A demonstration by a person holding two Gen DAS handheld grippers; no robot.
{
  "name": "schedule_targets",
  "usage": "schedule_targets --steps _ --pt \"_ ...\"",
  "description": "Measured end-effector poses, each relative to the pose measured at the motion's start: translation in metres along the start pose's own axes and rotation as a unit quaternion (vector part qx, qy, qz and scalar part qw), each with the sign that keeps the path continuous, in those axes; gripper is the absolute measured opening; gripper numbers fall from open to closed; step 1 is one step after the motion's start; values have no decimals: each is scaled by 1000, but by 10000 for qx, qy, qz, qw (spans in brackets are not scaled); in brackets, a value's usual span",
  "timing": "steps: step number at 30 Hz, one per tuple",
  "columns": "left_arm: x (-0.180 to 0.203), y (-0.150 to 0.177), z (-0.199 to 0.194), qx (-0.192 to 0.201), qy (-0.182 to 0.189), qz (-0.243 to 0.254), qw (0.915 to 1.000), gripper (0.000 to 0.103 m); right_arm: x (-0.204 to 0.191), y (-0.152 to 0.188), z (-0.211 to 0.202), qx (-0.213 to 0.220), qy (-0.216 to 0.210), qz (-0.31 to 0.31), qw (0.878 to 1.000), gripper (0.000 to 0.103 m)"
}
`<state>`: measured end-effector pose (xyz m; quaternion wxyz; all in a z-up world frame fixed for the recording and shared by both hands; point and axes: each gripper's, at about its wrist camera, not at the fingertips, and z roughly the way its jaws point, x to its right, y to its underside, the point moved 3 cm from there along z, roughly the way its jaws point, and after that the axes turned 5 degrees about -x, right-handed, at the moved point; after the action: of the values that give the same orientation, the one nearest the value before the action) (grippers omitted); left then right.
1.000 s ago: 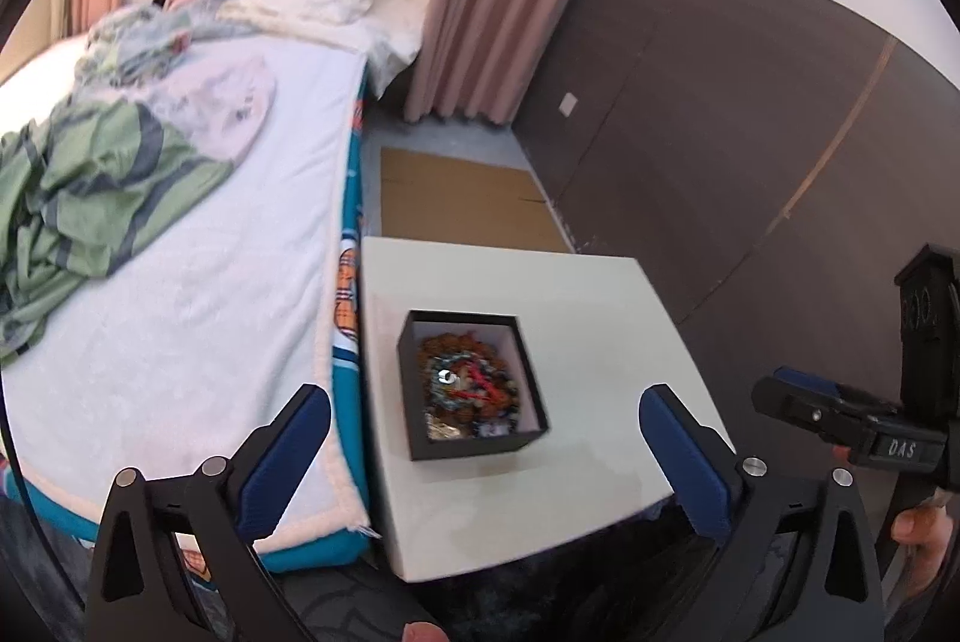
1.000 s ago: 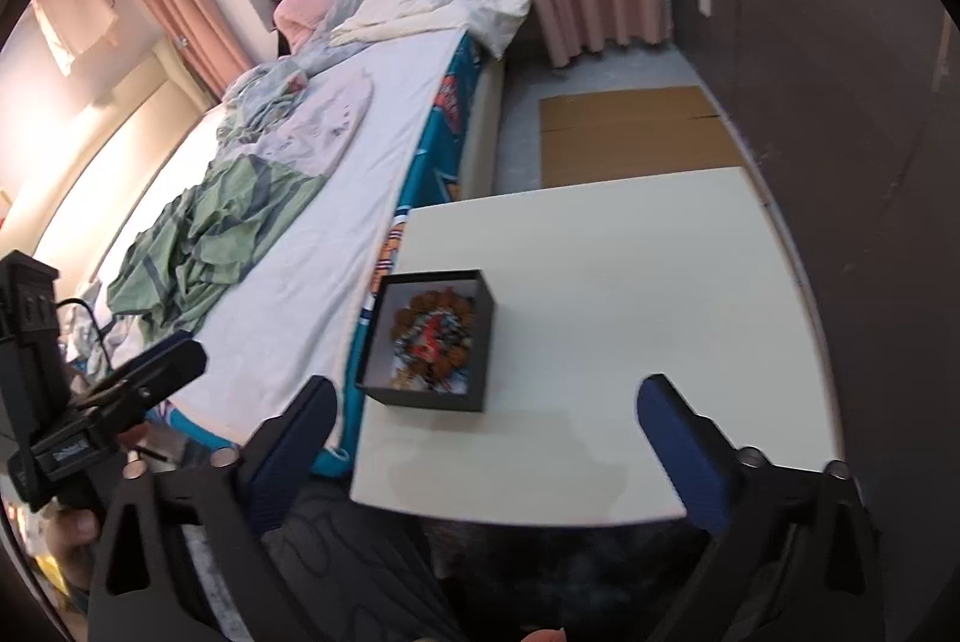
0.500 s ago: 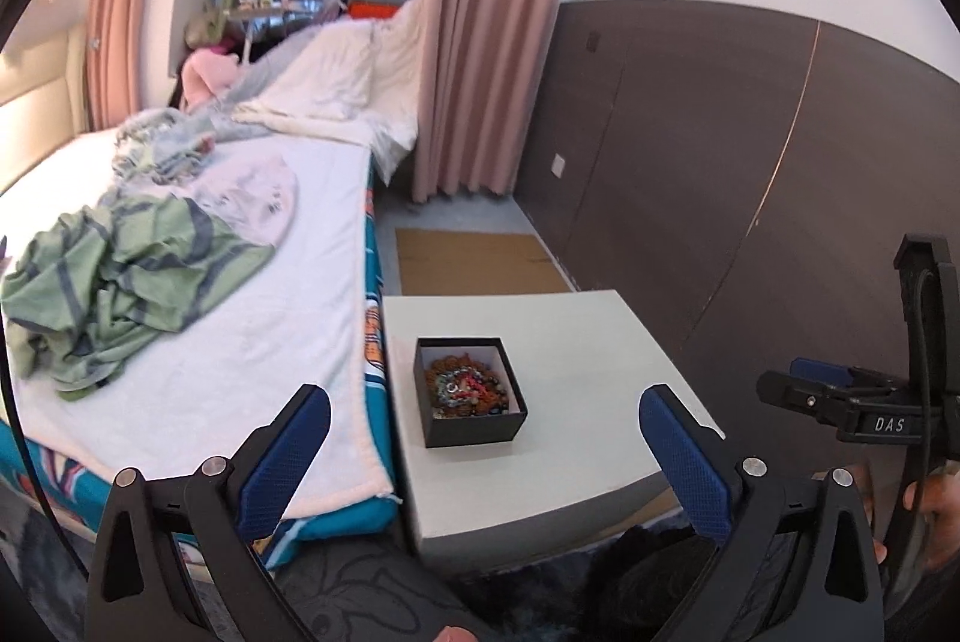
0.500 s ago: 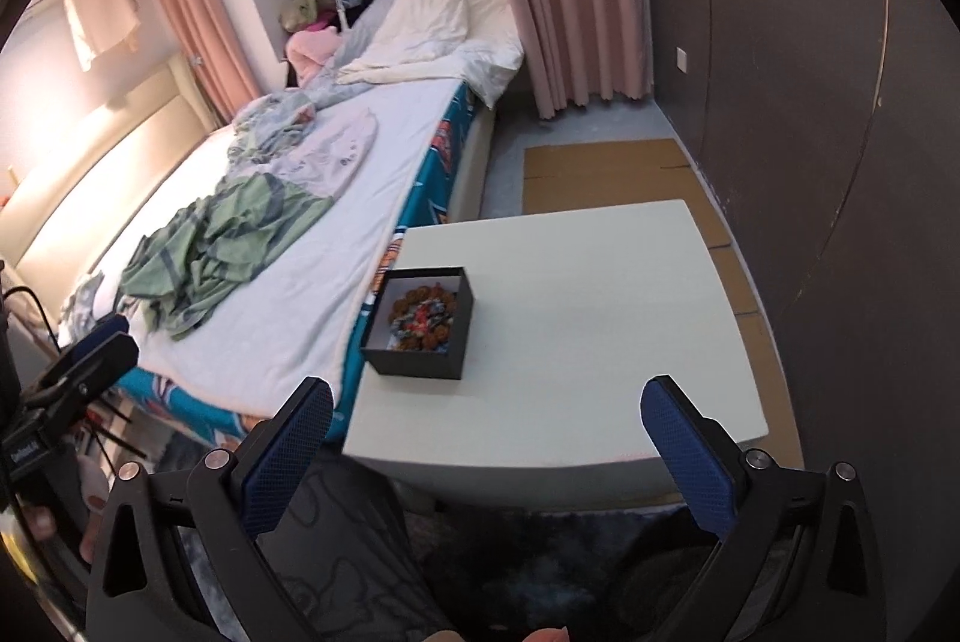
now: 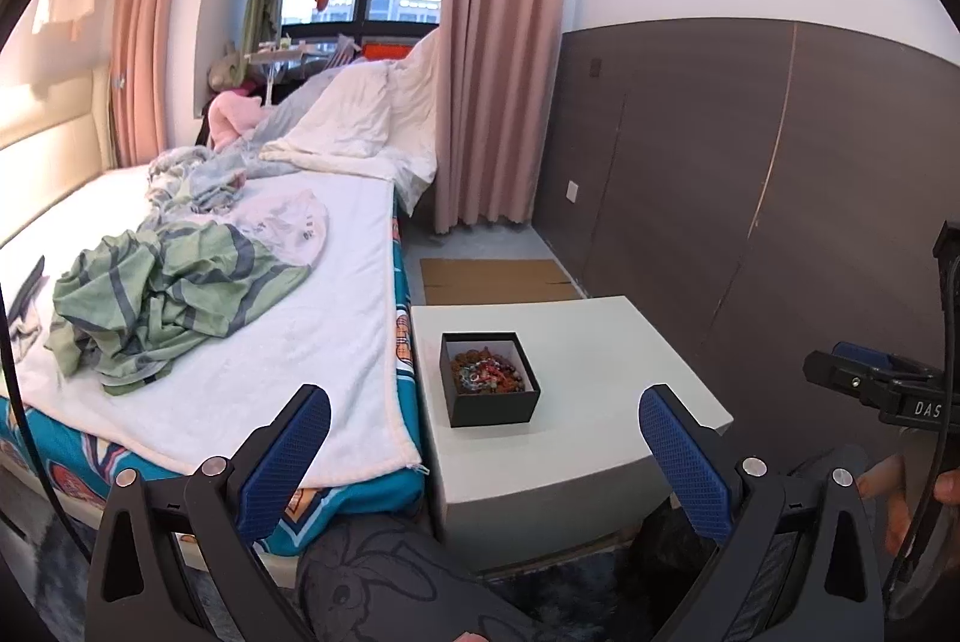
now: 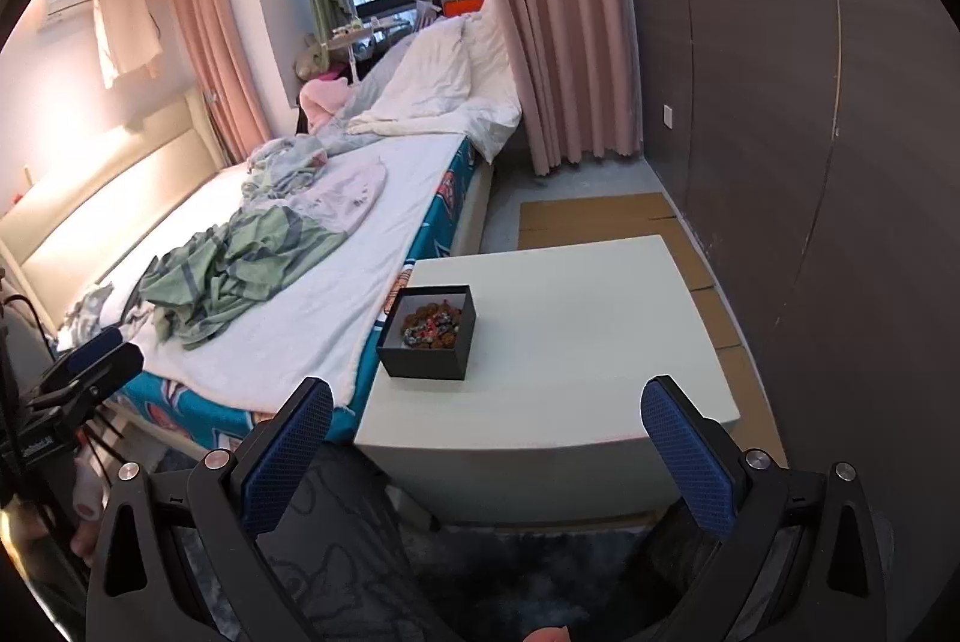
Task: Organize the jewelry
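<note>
A small black open box (image 5: 489,384) full of mixed beaded jewelry (image 5: 489,371) sits near the left edge of a white bedside table (image 5: 606,360). It also shows in the right wrist view (image 6: 427,340), with the jewelry (image 6: 433,324) inside, on the table (image 6: 576,336). My left gripper (image 5: 483,462) is open and empty, held back from the table's near edge. My right gripper (image 6: 486,438) is open and empty, also short of the table.
A bed (image 5: 252,294) with a white cover and crumpled green clothes (image 5: 162,294) touches the table's left side. A dark panelled wall (image 5: 750,174) stands to the right. Cardboard (image 5: 498,276) lies on the floor beyond the table. My legs are below.
Both grippers have pulled back and tilted up from above the table. The box now looks smaller and farther away, and more of the room shows. Both stay open.
</note>
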<state>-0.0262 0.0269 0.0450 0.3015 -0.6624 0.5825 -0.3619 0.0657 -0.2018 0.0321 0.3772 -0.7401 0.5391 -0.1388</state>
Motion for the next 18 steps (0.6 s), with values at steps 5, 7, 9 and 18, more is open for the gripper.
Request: schedule_targets --steps 5,7,9,18 --pt "11 7 -13 188 15 20 9998 103 2 15 -10 -2 104 -83 9999 103" --pt "15 10 -15 226 -7 75 9997 103 3 22 -15 38 104 -101 9999 103" --pt "20 12 -18 273 -47 139 9995 103 6 28 -19 90 119 -85 9999 103" --pt "38 25 -24 351 0 258 9991 103 20 48 -34 329 132 31 9994 103"
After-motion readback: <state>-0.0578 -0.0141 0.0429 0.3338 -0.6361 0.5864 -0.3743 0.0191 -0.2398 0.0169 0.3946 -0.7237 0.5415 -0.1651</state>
